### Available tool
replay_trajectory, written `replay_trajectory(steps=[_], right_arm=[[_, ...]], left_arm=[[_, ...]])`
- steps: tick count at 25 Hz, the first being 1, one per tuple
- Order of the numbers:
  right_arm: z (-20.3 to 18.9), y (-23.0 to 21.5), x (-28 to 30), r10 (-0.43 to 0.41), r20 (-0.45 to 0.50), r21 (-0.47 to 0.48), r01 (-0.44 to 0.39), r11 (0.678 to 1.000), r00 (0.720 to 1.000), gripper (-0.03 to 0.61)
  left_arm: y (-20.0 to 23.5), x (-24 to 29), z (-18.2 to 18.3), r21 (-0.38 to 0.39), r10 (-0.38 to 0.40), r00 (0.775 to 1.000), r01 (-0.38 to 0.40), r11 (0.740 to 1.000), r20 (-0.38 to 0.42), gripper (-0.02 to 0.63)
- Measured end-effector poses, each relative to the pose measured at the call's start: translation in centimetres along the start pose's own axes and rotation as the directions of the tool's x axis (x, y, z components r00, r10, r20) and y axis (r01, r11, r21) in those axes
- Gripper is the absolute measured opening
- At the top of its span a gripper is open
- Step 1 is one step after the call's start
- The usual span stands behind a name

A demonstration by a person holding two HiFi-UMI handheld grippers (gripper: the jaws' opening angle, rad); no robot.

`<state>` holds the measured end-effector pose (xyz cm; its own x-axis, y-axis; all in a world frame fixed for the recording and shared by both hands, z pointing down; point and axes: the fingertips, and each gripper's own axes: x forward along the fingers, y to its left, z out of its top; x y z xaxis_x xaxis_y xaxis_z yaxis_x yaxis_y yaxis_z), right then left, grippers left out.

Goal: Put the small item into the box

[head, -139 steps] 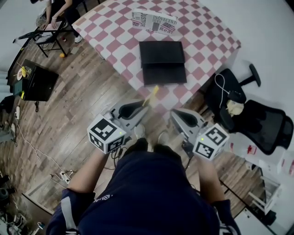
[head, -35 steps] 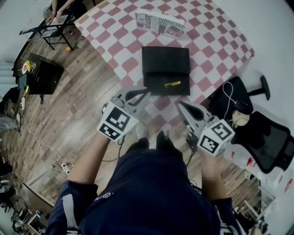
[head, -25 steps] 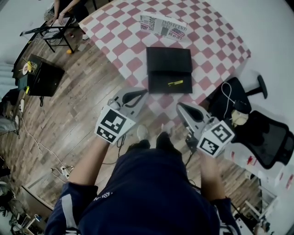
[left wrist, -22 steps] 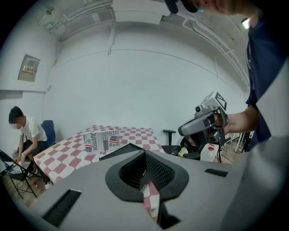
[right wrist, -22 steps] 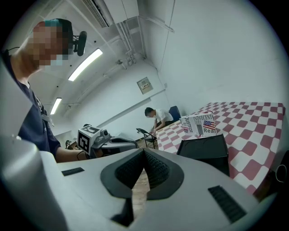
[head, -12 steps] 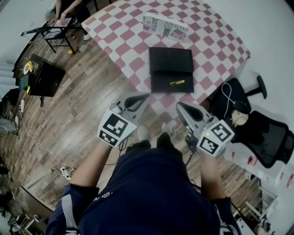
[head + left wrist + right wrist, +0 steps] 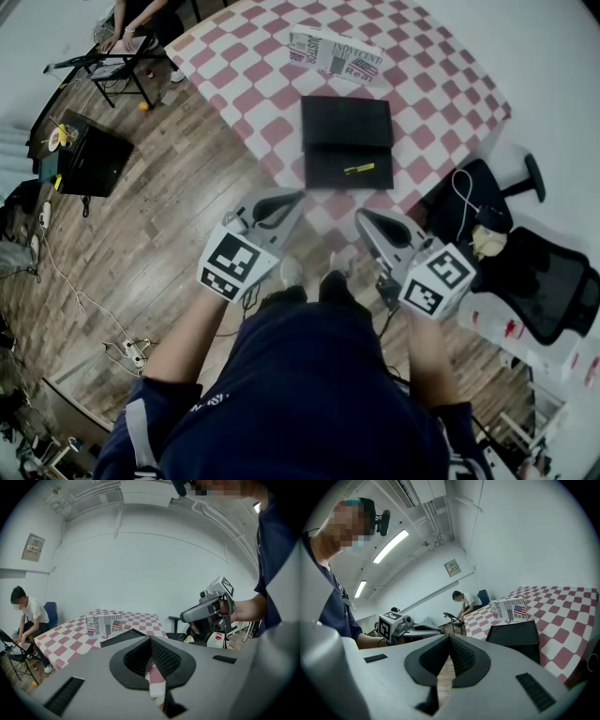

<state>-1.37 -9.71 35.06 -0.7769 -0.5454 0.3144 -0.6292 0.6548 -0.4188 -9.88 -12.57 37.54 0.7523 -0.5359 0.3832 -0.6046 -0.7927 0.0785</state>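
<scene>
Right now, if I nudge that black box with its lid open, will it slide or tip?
Probably slides: the black box looks low and flat on the checkered cloth. Its open lid may flop. The yellow item inside looks light, so could shift.

Matt black box [image 7: 345, 122], wood-plank floor [image 7: 178, 206]

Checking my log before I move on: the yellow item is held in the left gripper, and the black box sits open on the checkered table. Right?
No. The yellow item lies inside the black box, not in the left gripper, whose jaws are shut on nothing. The head view shows it. The box does sit open on the checkered table.
</scene>
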Motion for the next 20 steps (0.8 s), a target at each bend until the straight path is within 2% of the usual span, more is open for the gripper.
replay_trajectory(steps=[20], right_arm=[[0.0, -1.9, -0.9, 0.021, -0.023, 0.000, -0.021, 1.000, 1.000, 0.014]], left_arm=[[-1.2, 2.1, 0.9, 0.000, 0.010, 1.000, -0.010, 1.000, -0.007, 0.031]])
